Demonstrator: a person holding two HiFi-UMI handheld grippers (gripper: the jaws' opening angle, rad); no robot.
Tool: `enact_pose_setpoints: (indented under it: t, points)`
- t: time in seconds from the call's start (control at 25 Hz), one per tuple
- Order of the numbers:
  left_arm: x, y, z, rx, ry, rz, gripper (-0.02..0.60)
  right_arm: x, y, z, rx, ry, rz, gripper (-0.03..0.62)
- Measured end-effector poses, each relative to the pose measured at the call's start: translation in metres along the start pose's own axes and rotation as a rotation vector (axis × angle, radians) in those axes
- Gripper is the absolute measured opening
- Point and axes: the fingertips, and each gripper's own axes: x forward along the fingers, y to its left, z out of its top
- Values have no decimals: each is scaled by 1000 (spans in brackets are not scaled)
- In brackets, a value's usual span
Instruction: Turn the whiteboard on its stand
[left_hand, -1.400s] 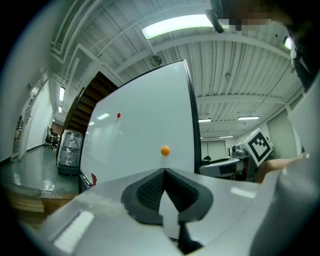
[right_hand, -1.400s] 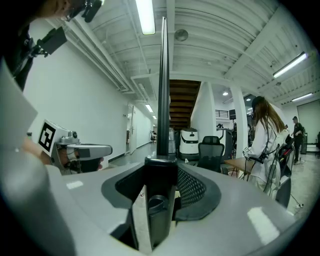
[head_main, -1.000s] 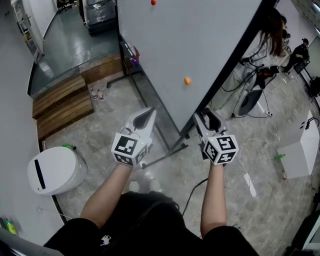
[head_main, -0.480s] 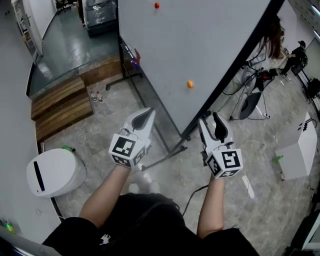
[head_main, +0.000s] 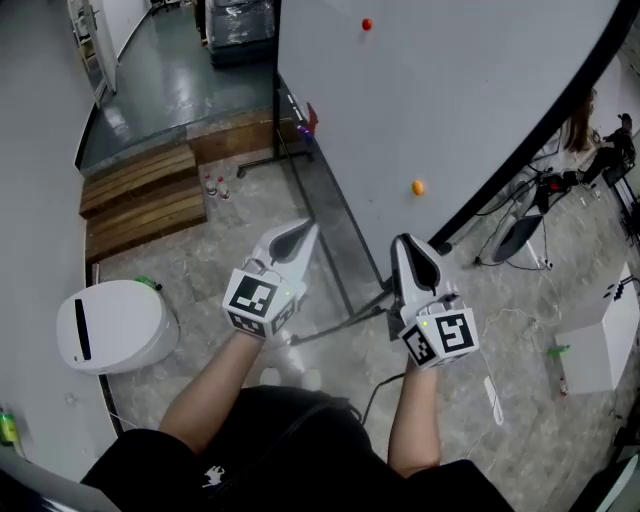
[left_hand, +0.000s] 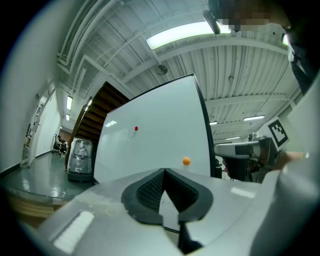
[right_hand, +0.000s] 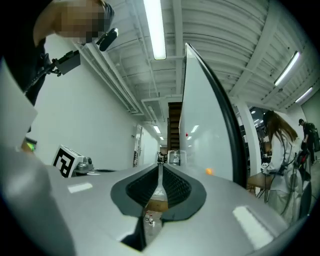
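Over a marbled hall floor (head_main: 520, 310) the whiteboard (head_main: 450, 90) leaned, its long edge seemingly diagonal. The left gripper (head_main: 303, 230) was clenched empty; the right gripper (head_main: 408, 242) jaws were closing, empty.

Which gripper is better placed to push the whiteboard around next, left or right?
Right, probably. The right gripper sits close under the black lower edge of the whiteboard, jaws closing on nothing. The left gripper is shut and farther from it.

Grey stone floor (head_main: 240, 215) carrying wooden steps (head_main: 145, 195), round white bin (head_main: 115, 325), small bottles (head_main: 213, 187), whiteboard stand foot (head_main: 335, 325).
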Motion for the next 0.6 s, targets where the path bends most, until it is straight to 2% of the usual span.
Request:
enact_pose_setpoints:
  t: [0.28, 0.6]
  points:
    - [-24, 23, 2, 7, 3, 61, 2, 36, 43, -27, 51, 41, 110, 12]
    - [-48, 38, -1, 10, 16, 105, 2, 56, 76, -56, 78, 98, 176, 9]
